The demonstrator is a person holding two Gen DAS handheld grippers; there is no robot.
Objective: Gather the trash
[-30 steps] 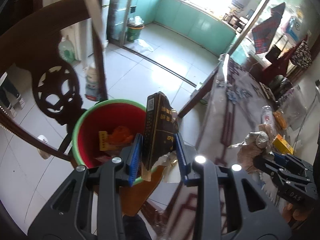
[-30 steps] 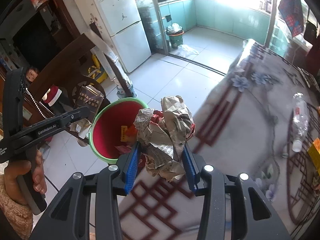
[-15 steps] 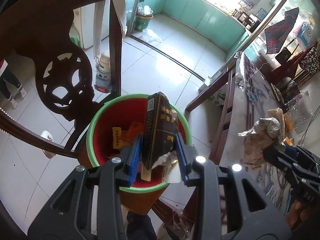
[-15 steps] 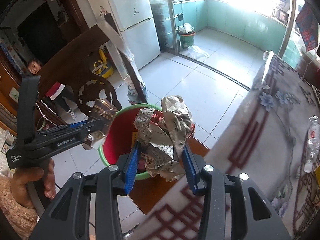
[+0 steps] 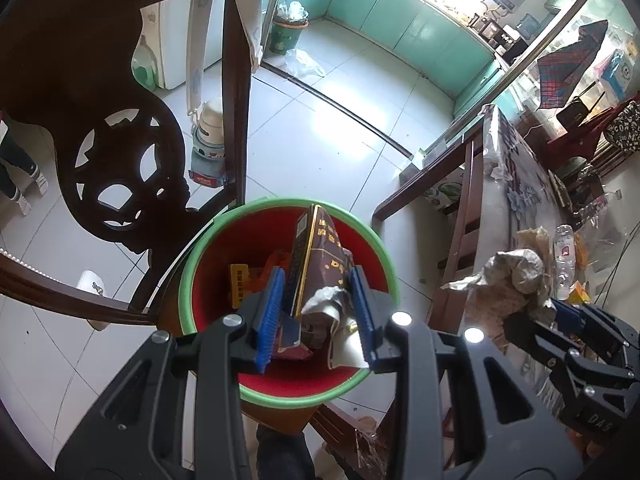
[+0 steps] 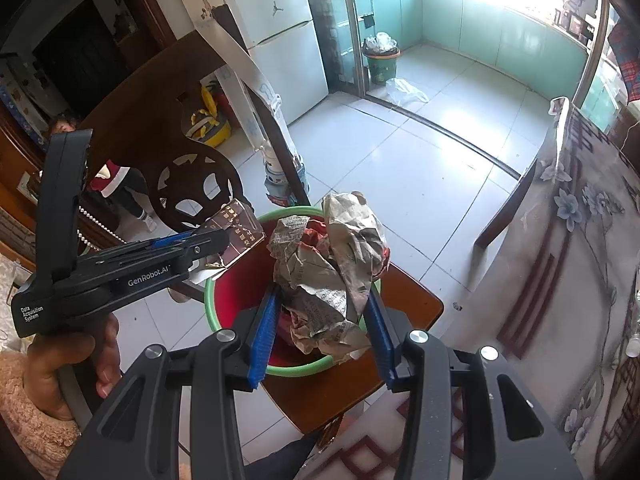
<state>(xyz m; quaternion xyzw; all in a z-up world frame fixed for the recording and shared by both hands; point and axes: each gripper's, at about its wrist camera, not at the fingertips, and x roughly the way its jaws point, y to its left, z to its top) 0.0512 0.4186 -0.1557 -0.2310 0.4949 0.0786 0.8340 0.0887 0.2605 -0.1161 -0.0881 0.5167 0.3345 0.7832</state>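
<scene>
My left gripper (image 5: 316, 312) is shut on a dark brown snack packet (image 5: 320, 264) and holds it right above a red bin with a green rim (image 5: 224, 248). The bin stands on a wooden chair seat (image 6: 404, 316) and holds orange and yellow wrappers (image 5: 240, 284). My right gripper (image 6: 320, 328) is shut on a ball of crumpled newspaper (image 6: 332, 264) just over the bin's near rim (image 6: 296, 370). The left gripper (image 6: 224, 236) with its packet (image 6: 240, 228) shows at the bin's left edge in the right wrist view. The right gripper (image 5: 560, 312) with the newspaper (image 5: 516, 272) shows at right in the left wrist view.
A carved dark chair back (image 5: 120, 168) stands left of the bin. The table with a flowered cloth (image 6: 580, 240) is to the right, with a plastic bottle (image 5: 564, 252) on it. A green kitchen bin (image 6: 382, 60) and a fridge (image 6: 276, 40) stand farther off across the white tiled floor.
Both grippers have moved over the red bin with their loads. The packet now hangs over the bin's middle, and the newspaper has come from above the table to the bin's rim.
</scene>
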